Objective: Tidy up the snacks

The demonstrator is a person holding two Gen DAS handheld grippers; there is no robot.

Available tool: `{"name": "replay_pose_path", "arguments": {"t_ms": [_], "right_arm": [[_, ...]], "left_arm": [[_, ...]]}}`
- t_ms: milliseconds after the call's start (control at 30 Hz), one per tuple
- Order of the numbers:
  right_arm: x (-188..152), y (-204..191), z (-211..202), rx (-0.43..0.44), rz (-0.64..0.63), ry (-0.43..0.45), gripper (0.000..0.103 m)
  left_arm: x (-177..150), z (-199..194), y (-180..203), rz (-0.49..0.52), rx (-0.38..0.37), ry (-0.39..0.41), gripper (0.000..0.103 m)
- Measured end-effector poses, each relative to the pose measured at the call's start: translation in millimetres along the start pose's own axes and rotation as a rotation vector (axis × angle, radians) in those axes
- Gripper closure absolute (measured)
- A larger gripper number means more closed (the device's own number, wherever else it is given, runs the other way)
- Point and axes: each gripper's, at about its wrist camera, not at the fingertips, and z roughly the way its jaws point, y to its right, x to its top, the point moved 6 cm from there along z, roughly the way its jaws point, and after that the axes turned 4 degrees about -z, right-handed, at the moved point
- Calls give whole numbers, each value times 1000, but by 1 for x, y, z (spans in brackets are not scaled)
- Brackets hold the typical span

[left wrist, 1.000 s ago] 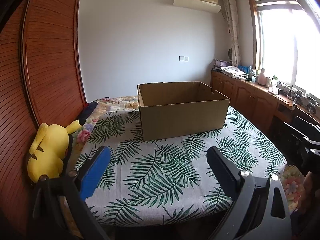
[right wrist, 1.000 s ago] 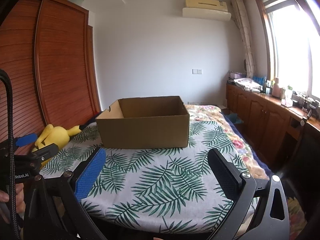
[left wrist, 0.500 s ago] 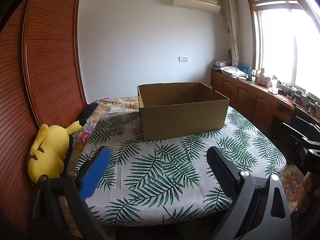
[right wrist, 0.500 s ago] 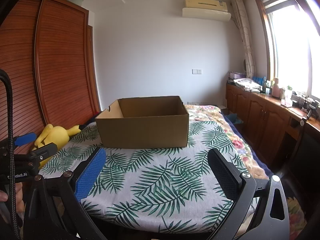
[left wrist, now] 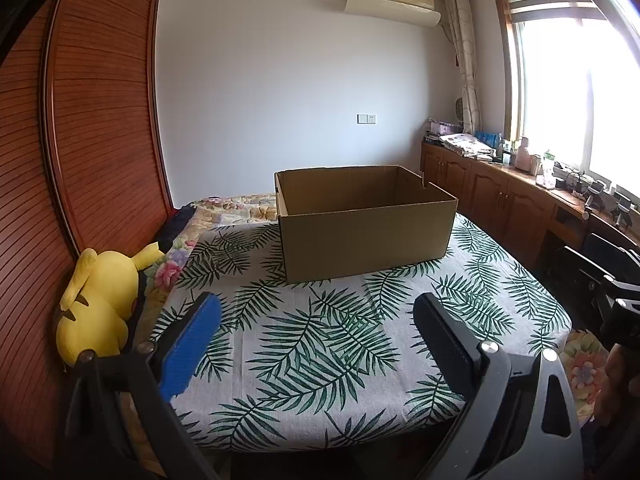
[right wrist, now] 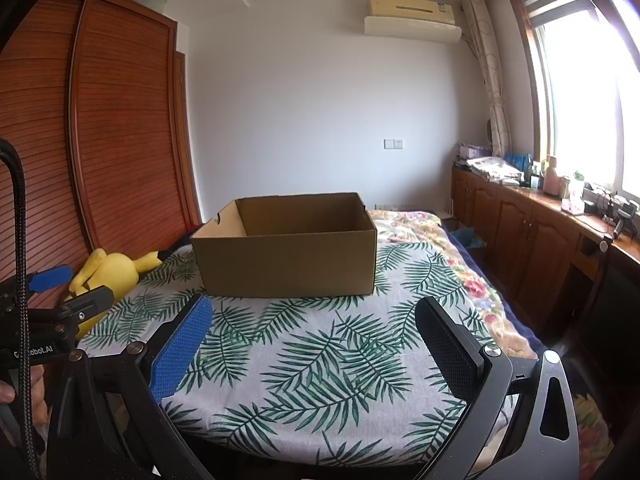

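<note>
- The left gripper (left wrist: 316,336) is spread wide and holds nothing; the right gripper (right wrist: 314,334) is equally wide and empty. Both hang over the near edge of the table (left wrist: 320,360) with its palm-leaf cloth.
- The cardboard box (left wrist: 364,224) stands open-topped straight ahead of both grippers, well beyond the fingertips — a little right of centre for the left one, a little left of centre for the right one.
- No snacks show in either view (the box floor is hidden behind its near wall), so the things to be organized lie somewhere outside these frames.
- Risk: a search for the snacks likely means swinging the grippers sideways; the left gripper's fingers (right wrist: 50,278) already appear at the far left of the right wrist view, so the two could knock together.
- Risk: the box looks light and unweighted — a nudge against its near wall could slide it along the cloth or bunch the cloth under it.
- Risk: the yellow plush toy (left wrist: 100,300) lies off the table's edge to the left of the left gripper; a wide sweep there might snag it.
</note>
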Motion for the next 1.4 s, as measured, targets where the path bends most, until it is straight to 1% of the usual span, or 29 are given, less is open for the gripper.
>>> {"name": "replay_pose_path", "arguments": {"t_ms": [533,900,1400], "right_arm": [[-2,0,-1,2,2,-7,0],[-3,-1,-1,2,4,-7,0],[-3,1,-1,-1,5,-10,0]], "left_arm": [[0,-2,-1,-3,-7,1,5],[-1,0,-2,-5,-7,-12,5],[-1,0,-4,-8,-4,-4,5]]}}
